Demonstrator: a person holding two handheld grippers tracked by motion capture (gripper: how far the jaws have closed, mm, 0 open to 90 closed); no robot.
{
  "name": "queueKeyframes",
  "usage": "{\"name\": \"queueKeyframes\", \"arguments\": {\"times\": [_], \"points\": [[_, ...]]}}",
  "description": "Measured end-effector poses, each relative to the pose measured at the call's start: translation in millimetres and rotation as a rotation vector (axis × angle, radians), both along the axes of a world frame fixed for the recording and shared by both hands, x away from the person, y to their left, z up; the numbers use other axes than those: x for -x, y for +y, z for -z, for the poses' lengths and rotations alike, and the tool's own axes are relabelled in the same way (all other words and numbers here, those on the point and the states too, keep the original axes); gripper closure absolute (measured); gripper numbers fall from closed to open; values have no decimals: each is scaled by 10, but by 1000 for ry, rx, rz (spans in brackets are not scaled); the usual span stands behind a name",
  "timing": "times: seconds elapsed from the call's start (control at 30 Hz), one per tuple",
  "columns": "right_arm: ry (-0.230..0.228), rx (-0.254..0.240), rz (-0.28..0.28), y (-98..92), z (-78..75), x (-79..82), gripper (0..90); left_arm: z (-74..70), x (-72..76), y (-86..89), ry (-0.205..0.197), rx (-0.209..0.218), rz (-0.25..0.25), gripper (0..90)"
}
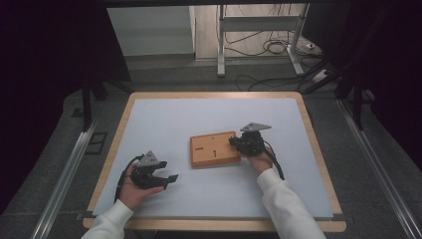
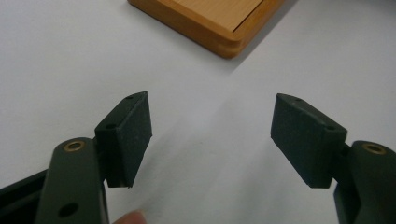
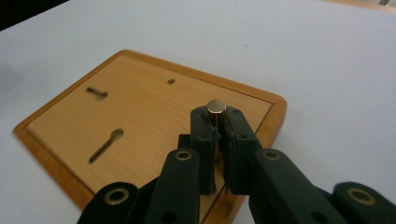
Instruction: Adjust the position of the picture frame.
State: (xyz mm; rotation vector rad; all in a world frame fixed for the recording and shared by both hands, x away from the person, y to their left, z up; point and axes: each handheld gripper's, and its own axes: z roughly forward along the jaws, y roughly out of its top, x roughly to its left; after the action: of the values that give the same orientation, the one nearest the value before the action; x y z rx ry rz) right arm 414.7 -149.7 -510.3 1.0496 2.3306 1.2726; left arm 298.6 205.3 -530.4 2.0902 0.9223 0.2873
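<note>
right tool (image 3: 215, 122) is clamping a small brass peg (image 3: 216, 107) over the wooden board (image 3: 149, 121), probably lining up a slot; left tool (image 2: 212, 135) is idling with jaws apart.

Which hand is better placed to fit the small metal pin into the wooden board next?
The right. The right gripper is shut on the metal pin directly over the wooden board. The left gripper rests open on the white mat, apart from the board.
</note>
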Motion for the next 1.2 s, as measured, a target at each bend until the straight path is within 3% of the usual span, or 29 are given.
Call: {"name": "queueKeyframes", "arguments": {"times": [0.23, 0.5, 0.57, 0.63, 0.67, 0.73, 0.83, 0.93, 1.03, 1.2], "points": [[-2, 20, -51, 22, -15, 303, 841, 4, 1, -8, 0, -4, 1, 288], [12, 48, -29, -47, 51, 320, 838, -3, 9, -4, -4, -3, -2, 288], [16, 34, -23, -53, 59, 328, 835, -2, 6, -2, -4, -3, -2, 288], [0, 43, -19, -47, 63, 342, 803, -2, 4, -1, -4, -2, -3, 288], [-2, 33, -10, -60, 44, 362, 703, -2, 3, -1, -5, -3, -3, 288], [-4, 28, -7, -79, 28, 382, 671, -4, 4, -1, -5, -3, -4, 288], [-17, 5, 35, -241, -32, 527, 511, -6, 6, -8, -7, 2, -7, 288], [-17, -3, 51, -339, -48, 622, 437, -1, -7, -24, -7, -5, -3, 288], [-21, 1, 66, -496, -62, 826, 376, -16, -17, -44, -14, -6, -5, 287], [-1, -3, 71, -637, -38, 1017, 339, -26, -51, -56, -20, -8, -11, 288]]}}
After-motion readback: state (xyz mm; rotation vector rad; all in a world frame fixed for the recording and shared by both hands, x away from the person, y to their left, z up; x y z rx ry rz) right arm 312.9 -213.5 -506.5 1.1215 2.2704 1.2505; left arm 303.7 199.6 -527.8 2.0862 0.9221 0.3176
